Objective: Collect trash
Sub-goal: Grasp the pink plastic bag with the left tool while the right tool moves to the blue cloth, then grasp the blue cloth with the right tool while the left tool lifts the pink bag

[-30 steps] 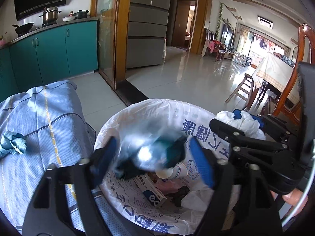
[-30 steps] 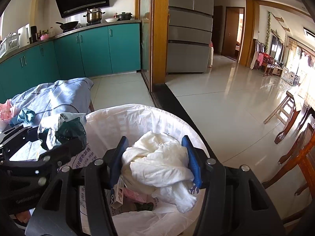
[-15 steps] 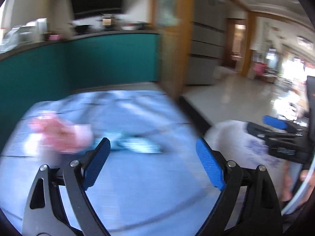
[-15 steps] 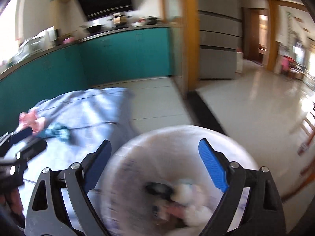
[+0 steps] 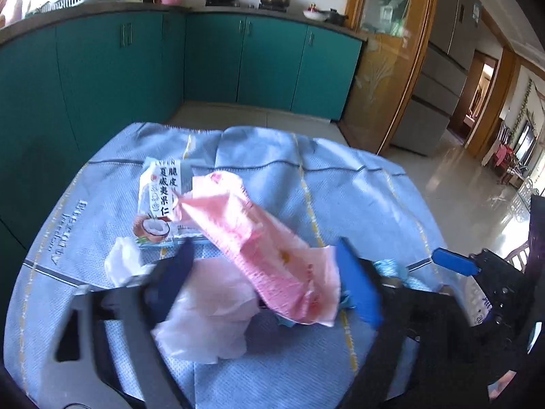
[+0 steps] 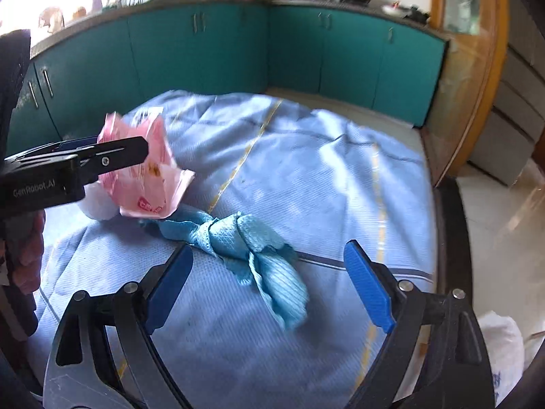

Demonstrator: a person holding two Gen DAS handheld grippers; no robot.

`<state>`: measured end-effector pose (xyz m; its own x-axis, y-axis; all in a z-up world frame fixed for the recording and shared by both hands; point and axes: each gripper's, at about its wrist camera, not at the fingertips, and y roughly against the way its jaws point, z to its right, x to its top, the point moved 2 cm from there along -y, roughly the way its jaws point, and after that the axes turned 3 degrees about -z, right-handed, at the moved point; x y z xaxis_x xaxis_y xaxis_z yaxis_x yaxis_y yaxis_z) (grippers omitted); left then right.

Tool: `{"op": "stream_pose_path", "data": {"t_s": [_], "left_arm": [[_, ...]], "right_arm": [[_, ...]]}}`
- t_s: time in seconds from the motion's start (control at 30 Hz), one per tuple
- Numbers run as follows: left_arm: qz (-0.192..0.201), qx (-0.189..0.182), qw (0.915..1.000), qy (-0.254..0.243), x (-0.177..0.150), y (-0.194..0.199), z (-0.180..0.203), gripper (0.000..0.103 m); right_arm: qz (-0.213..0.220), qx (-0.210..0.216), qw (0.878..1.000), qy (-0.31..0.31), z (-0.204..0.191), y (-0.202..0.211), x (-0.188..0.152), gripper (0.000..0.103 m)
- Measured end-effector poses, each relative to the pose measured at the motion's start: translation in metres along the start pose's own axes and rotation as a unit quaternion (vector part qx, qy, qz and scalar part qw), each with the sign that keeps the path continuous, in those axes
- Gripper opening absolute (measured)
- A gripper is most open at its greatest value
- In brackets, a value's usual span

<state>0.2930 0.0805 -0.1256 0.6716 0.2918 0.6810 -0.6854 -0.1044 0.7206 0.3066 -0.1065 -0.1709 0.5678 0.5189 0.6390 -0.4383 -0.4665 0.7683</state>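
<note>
A crumpled pink wrapper point(image 5: 259, 238) lies on the blue tablecloth point(image 5: 340, 191), on top of a pale plastic bag point(image 5: 211, 313). My left gripper point(image 5: 265, 279) straddles the wrapper. Its jaws are closing, with the pads at the wrapper's edges and no firm squeeze showing. In the right wrist view, one of its fingers point(image 6: 112, 156) crosses the pink wrapper point(image 6: 150, 177). A coconut snack packet point(image 5: 160, 201) lies just beyond the wrapper. My right gripper point(image 6: 269, 283) is open above a twisted teal wipe point(image 6: 245, 245), with neither pad touching it.
The white bin liner point(image 6: 500, 351) shows past the table's right edge. Teal cabinets point(image 6: 204, 54) run along the back, with a wooden door frame point(image 6: 477, 68) to the right. A person's hand point(image 6: 27, 248) holds the left gripper.
Both grippers let their trash fall into the lined bin and swung left over the table. The right jaws opened wide. The left jaws now narrow around the pink wrapper.
</note>
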Motion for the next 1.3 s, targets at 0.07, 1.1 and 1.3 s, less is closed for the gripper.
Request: {"op": "stream_pose_path", "data": {"t_s": [0.07,1.1,1.3], "left_arm": [[-0.002,0.003,1.0000,-0.008,-0.001,-0.004,-0.004,0.039],[-0.030,-0.068,0.9942,-0.078,-0.111,0.103,-0.021,0.075],[-0.020,-0.033,0.9967,-0.072,-0.104,0.089,-0.011,0.086]], "right_arm": [[-0.005,0.008,1.000,0.007,-0.003,-0.009,0.004,0.088],[-0.010,-0.020,0.998,0.058,-0.024,0.044,-0.065,0.081],[-0.023,-0.036,0.997,0.061,-0.027,0.030,-0.062,0.082]]}}
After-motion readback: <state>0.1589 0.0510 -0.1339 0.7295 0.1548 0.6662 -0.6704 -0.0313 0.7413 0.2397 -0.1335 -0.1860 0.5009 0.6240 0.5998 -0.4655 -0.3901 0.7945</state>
